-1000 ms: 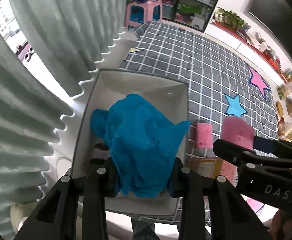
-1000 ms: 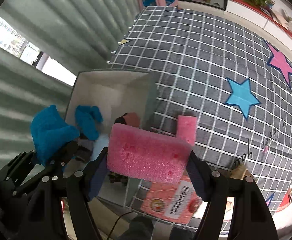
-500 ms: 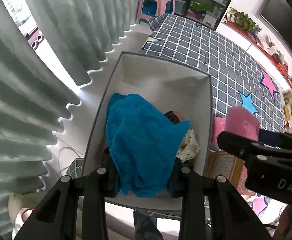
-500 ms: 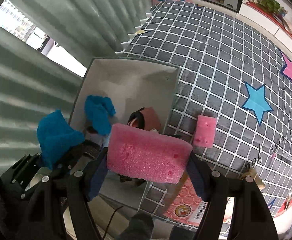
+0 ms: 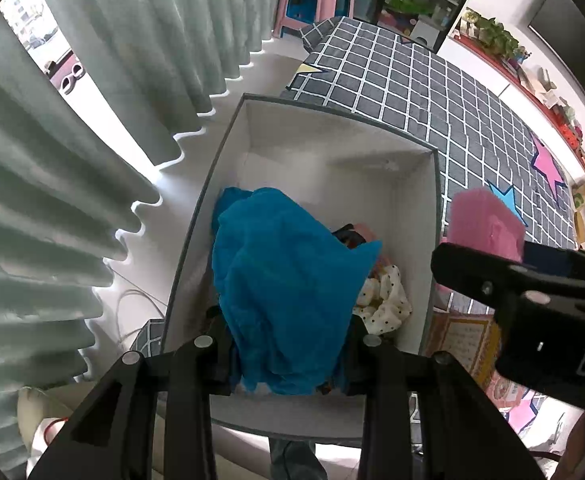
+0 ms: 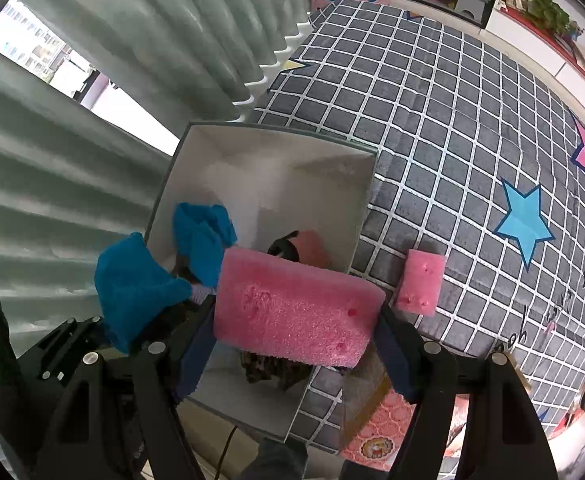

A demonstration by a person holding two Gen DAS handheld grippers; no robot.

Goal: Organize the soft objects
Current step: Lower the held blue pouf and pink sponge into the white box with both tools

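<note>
My left gripper [image 5: 288, 344] is shut on a blue cloth [image 5: 284, 288] and holds it over the near end of an open white box [image 5: 332, 156]. The cloth also shows in the right wrist view [image 6: 140, 284]. My right gripper [image 6: 296, 336] is shut on a large pink sponge block [image 6: 296, 312], above the box's near right corner [image 6: 324, 412]. The block also shows in the left wrist view [image 5: 484, 224]. A small pink sponge [image 6: 420, 282] lies on the rug just right of the box. Inside the box lie a polka-dot cloth [image 5: 384, 304] and a doll-like toy [image 6: 300, 246].
The box sits at the edge of a grey checked rug [image 6: 452, 120] with star prints. Pale green curtains [image 5: 92, 140] hang to the left. A pink printed packet [image 6: 376, 428] lies by the box's near corner. A pink stool [image 5: 316, 0] stands far back.
Both grippers have risen and moved back, so more of the box shows. The blue cloth and the pink block stay gripped. The small sponge has not moved on the rug.
</note>
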